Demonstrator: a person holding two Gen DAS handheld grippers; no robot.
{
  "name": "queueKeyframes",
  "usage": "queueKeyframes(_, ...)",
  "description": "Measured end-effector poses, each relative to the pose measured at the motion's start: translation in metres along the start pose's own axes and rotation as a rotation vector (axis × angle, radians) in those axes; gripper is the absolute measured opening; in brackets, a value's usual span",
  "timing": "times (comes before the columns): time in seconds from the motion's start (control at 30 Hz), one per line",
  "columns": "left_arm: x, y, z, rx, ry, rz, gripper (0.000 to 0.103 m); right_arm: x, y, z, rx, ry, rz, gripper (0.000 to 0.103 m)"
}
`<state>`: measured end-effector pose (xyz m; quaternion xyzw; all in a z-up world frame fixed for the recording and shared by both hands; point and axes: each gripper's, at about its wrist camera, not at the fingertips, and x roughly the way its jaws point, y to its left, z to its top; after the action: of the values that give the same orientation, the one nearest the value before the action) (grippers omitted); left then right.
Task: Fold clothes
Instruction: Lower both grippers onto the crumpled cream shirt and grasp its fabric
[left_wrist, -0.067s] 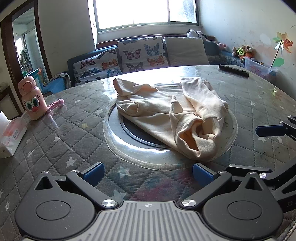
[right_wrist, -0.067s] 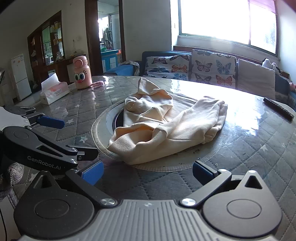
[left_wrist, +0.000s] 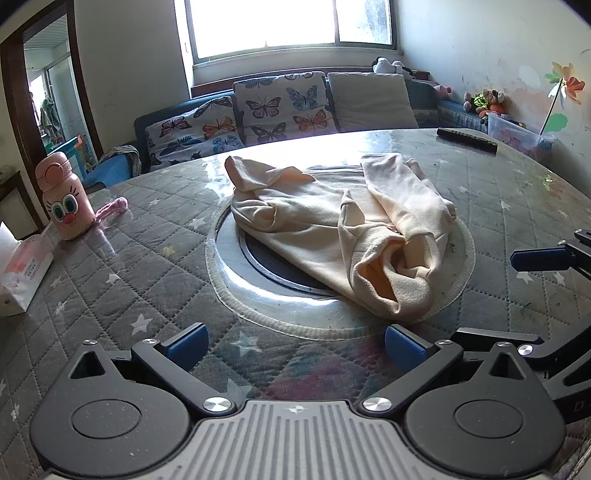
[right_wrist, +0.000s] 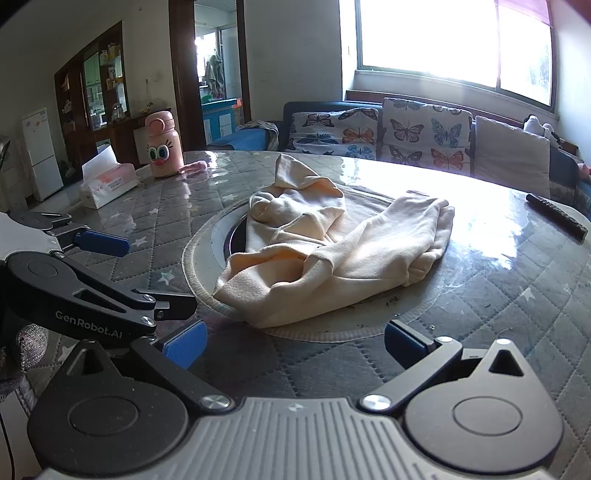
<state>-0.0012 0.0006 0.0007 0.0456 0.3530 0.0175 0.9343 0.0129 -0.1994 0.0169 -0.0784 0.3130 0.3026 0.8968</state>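
Lying crumpled on the table (left_wrist: 110, 280), cream garment (left_wrist: 332, 229), seemingly trousers, both grippers' jaws apart, empty

A pink bottle (left_wrist: 64, 197) with big cartoon eyes stood at ten o'clock on the quilted table (left_wrist: 129, 258). A tissue box (left_wrist: 22, 273) sat near it (closer to the edge). A black remote (left_wrist: 467, 139) lay at two o'clock. A butterfly sofa (left_wrist: 258, 114) stood behind.

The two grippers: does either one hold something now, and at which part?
Nothing is held. The left gripper and the right gripper are both open, short of the cream garment, which lies crumpled and untouched on the table.
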Motion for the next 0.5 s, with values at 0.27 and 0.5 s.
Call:
queueKeyframes(0.27, -0.004, 0.003, 0.0, -0.008, -0.01, -0.003, 0.103, 0.005, -0.003, 0.002, 0.003, 0.012, 0.005, 0.103)
queueKeyframes(0.5, 0.008, 0.009, 0.011, -0.008, -0.005, 0.009, 0.103, 0.011, -0.006, 0.006, 0.007, 0.032, 0.008, 0.103)
